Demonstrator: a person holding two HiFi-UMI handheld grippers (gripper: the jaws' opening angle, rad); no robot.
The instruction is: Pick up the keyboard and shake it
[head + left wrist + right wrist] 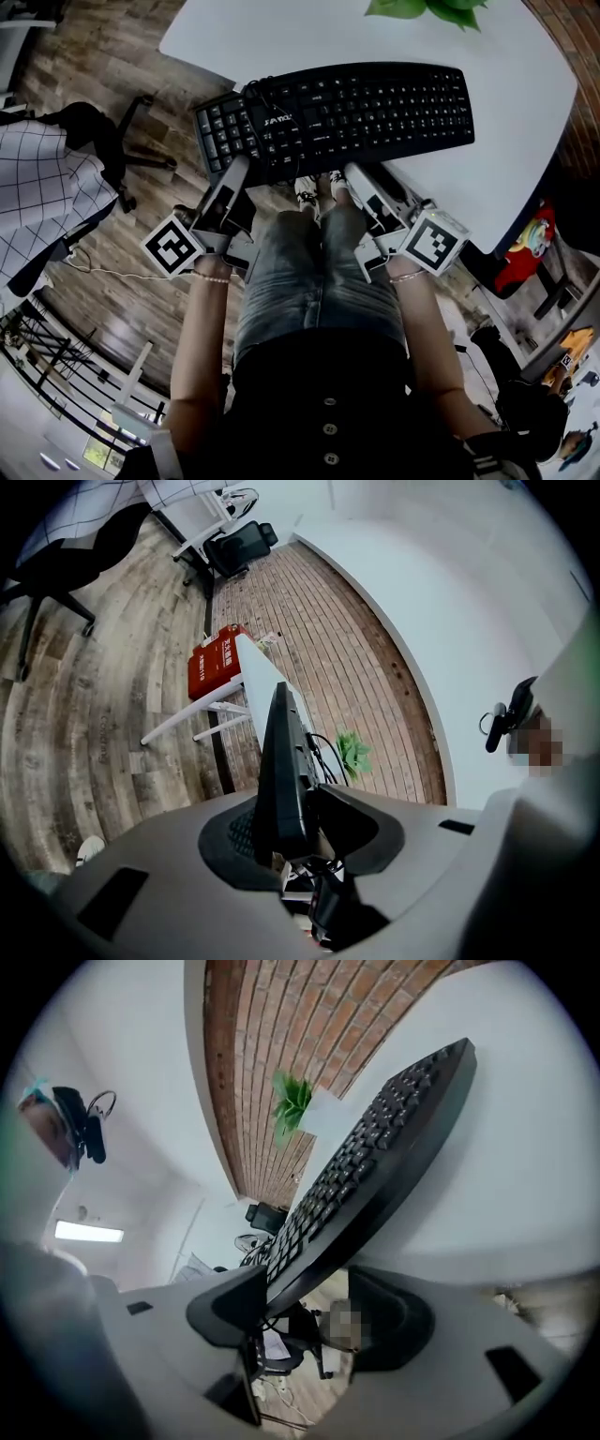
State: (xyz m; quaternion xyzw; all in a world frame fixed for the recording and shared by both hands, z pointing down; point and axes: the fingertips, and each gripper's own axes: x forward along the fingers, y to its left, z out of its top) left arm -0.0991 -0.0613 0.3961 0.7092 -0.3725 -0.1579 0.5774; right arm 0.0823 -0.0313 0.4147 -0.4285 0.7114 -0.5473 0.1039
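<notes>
A black keyboard (366, 112) spans the near edge of the white table (525, 122), and its left end juts past the table's corner. My left gripper (242, 169) is shut on its near-left edge. In the left gripper view the keyboard (281, 780) stands edge-on, pinched between both pads of the left gripper (300, 822). My right gripper (354, 176) sits at the near-right edge. In the right gripper view the keyboard (375, 1176) lies against one jaw of the right gripper (314, 1307), with a gap to the other jaw, so it is open. I cannot tell whether the keyboard touches the table.
A green plant (427, 9) stands at the table's far edge. The keyboard's cable (258, 94) loops over its left part. A black office chair (103, 141) and a checked cloth (37, 187) are at the left on the wooden floor. A red box (211, 663) lies below the table.
</notes>
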